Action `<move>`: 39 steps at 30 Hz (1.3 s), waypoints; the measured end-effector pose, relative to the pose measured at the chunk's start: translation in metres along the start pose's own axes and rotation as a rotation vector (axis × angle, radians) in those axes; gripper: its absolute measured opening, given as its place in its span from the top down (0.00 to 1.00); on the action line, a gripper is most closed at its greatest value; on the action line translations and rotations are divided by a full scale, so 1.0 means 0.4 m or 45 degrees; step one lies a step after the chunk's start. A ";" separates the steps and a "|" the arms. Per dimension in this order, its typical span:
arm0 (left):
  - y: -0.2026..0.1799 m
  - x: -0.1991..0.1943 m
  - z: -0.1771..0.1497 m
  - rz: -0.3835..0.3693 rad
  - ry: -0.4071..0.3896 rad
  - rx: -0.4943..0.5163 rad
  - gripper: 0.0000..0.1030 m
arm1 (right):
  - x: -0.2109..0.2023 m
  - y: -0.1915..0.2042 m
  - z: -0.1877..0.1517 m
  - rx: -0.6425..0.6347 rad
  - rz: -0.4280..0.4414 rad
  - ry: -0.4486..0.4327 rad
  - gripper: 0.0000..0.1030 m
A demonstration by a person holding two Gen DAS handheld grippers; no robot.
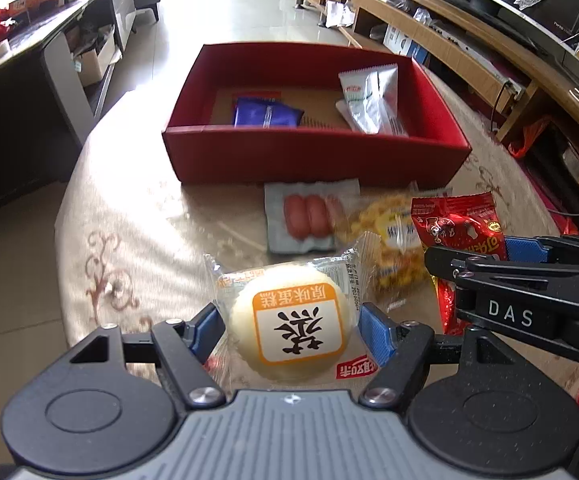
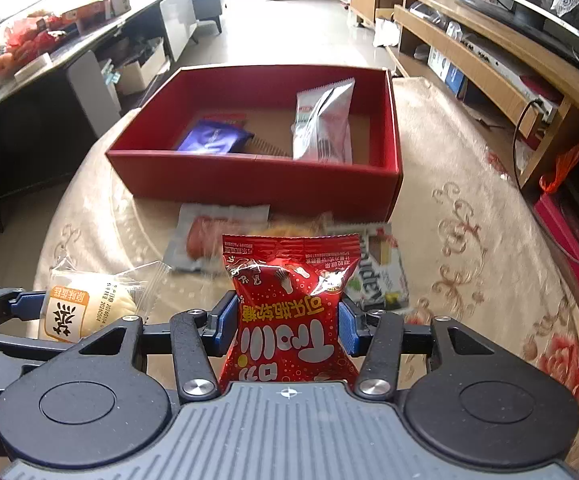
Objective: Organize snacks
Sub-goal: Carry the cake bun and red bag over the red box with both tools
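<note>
- Blue-padded fingers (image 1: 373, 334) of the left gripper (image 1: 291, 330) clasp a wrapped round cake (image 1: 289, 328) between them, apparently ready for carrying.
- The right gripper (image 2: 287, 324) pinches a red candy bag (image 2: 291, 312) at its waist, its top standing beyond the fingertips.
- Ahead of both pairs of fingers, the red box (image 1: 313, 160) already holds a blue packet (image 1: 267, 114) and a silver one (image 1: 371, 98).
- A sausage pack (image 1: 309, 216) and a yellow snack bag (image 1: 389, 236) lie between fingertips and box, seemingly awaiting sorting.
</note>
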State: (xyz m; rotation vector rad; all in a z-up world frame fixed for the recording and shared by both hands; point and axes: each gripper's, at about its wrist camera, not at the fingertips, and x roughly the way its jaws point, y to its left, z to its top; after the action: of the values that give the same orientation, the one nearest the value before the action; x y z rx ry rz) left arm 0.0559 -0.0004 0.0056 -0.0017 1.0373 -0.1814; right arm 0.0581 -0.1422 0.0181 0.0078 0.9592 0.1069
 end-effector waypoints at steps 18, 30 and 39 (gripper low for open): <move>0.004 0.049 0.214 0.044 -0.109 -0.046 0.35 | 0.043 -0.049 0.153 0.052 -0.013 -0.082 0.44; -0.005 0.124 0.326 0.079 -0.129 -0.052 0.35 | 0.109 -0.082 0.248 0.108 -0.019 -0.102 0.44; -0.009 0.173 0.374 0.111 -0.131 -0.052 0.35 | 0.152 -0.095 0.290 0.122 -0.018 -0.119 0.44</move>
State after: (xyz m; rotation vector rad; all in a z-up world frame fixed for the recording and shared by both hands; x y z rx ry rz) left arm 0.2176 -0.0271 0.0228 -0.0025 0.9362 -0.0802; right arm 0.1909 -0.1693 0.0330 0.0938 0.8698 0.0468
